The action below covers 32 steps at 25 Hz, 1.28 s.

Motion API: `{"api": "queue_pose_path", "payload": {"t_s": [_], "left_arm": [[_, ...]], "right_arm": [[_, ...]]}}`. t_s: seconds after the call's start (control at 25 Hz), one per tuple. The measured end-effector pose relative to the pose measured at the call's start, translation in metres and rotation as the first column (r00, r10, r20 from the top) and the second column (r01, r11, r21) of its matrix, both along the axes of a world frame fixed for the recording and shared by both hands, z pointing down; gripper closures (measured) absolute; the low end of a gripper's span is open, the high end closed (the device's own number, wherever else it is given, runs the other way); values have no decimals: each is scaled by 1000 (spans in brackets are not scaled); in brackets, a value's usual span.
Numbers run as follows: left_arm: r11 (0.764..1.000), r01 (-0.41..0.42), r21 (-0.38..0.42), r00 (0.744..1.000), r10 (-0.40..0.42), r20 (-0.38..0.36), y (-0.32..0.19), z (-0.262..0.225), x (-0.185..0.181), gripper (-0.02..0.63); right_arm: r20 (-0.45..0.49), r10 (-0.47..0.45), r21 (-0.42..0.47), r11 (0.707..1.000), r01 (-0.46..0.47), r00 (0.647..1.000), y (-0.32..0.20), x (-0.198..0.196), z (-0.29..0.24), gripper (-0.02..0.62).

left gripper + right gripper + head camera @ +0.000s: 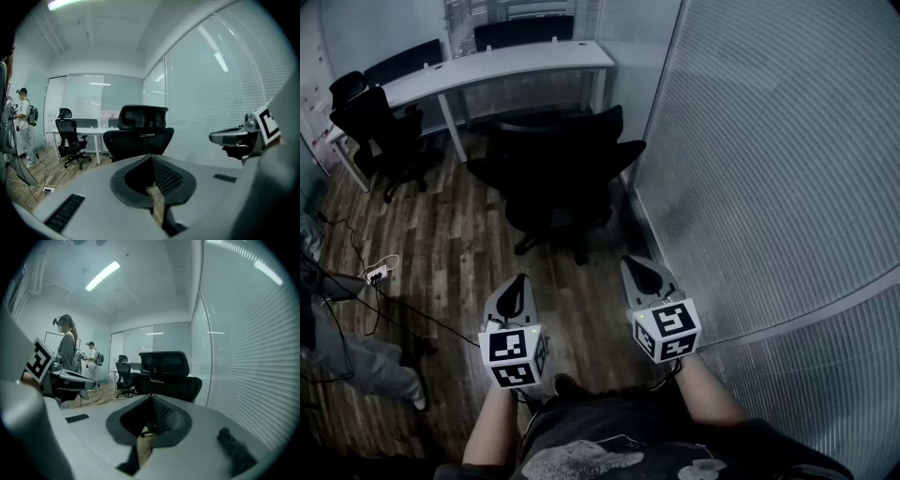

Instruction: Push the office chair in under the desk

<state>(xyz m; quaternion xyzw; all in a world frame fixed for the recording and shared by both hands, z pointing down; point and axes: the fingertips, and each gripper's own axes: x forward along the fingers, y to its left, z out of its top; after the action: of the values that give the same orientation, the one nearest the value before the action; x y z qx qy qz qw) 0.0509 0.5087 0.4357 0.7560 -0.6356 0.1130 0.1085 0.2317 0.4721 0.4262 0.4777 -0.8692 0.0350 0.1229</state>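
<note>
your left gripper (151, 158) has its jaws pressed together and grips nothing. your right gripper (151, 400) is the same, jaws closed on nothing. in the head view the two are side by side and apart from each other, both pointing forward and tilted a little downward, each with its marker cube at the near end.

straight ahead of both sets of jaws, well apart from them, stands the black office chair (561, 178). neither gripper touches it. in both gripper views its headrest and wide backrest rise just above the jaw tips. the white desk (516, 62) is beyond the chair, and the chair stands on your side of it, near its right-hand end. whether any part of the seat is already under the desktop can't be made out.

ahead and to the left of your left gripper, a second black chair (380, 127) stands at the desk's far left end. just right of your right gripper runs a glass wall with blinds (769, 169), and the office chair is close beside it. wood flooring (450, 244) lies below both grippers. left of your left gripper a power strip (377, 274) lies on the floor with cables, and a person's legs (366, 364) show at the edge.
</note>
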Motion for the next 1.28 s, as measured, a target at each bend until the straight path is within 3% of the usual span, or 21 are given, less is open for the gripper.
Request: {"api": "queue_pose_path", "payload": {"t_s": [0.36,0.72,0.96,1.28], "left_arm": [[1000,8,-14,1000,-8,15,8,-2,18,592],[1000,11,3,1000,-11,19,-14,-1,6,592],[1000,-10,18,997,9,75,-37,2,-16,591],[997,-45,59,985,35,166,-83,-6,-38,590]], "right_arm": [[0,-12,-2,1000,12,1000,4,19,-4,574],[-25,-31,11,999,31,999,-16,4,3,574],[-43,31,29,999,-30,999,-43,8,1,573],[-223,133,92,989,-115,966,-81,19,-3,571]]}}
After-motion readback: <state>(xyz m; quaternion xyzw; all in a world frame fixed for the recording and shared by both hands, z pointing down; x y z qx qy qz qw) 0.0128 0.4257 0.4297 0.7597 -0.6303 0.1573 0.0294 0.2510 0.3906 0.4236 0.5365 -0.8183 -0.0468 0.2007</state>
